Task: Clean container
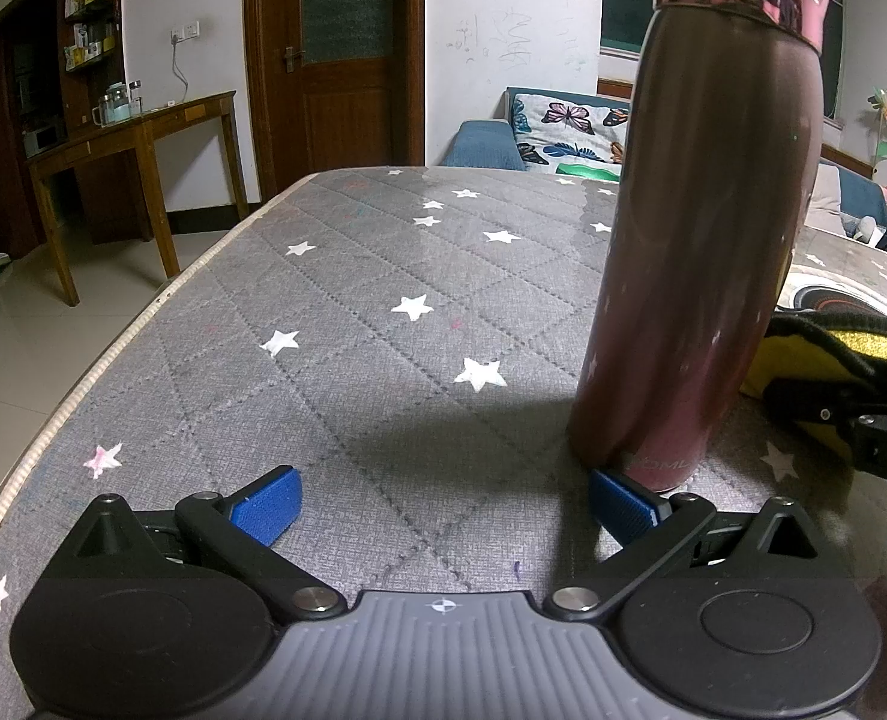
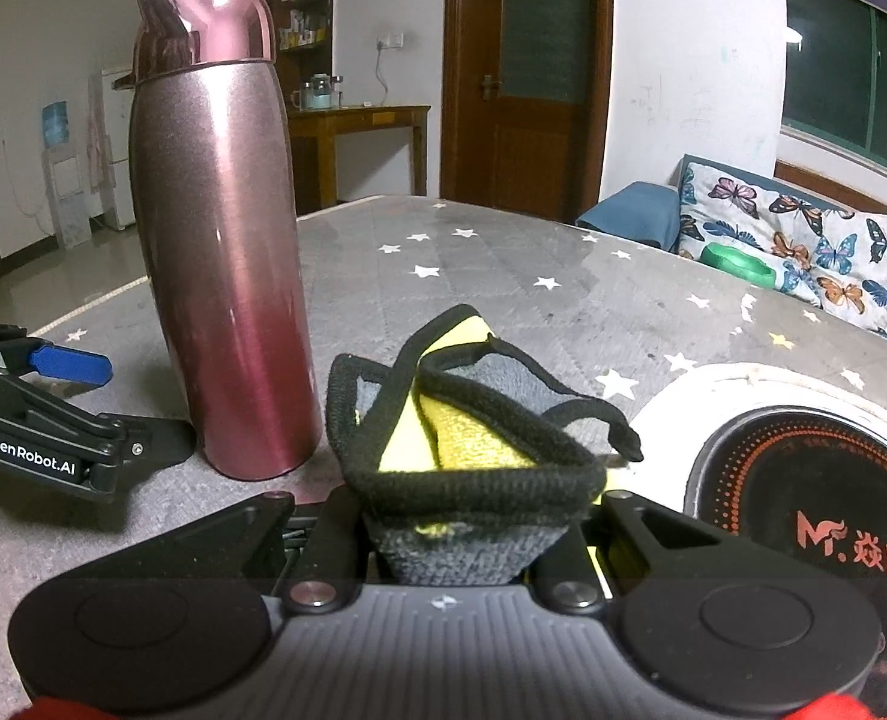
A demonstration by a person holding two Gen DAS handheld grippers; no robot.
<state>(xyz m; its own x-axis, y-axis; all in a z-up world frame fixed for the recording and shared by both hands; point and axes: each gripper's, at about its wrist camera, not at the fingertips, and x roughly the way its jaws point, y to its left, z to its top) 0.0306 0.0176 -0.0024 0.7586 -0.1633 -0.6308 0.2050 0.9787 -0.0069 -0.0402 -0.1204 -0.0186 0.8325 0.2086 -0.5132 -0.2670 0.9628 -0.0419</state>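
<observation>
A tall pink metal flask point(image 1: 695, 276) with a shiny pink lid stands upright on the grey star-patterned table cover point(image 1: 353, 324); it also shows in the right wrist view point(image 2: 227, 276). My left gripper point(image 1: 443, 498) is open and empty, its right blue pad point(image 1: 623, 501) close beside the flask's base. My right gripper point(image 2: 467, 516) is shut on a yellow and grey cloth point(image 2: 473, 450) with black edging, just right of the flask. The cloth also shows in the left wrist view point(image 1: 827, 360).
A round black induction hob point(image 2: 803, 492) lies on the table to the right of the cloth. The table's left edge point(image 1: 107, 360) drops to a tiled floor. A wooden side table, a door and a sofa stand behind.
</observation>
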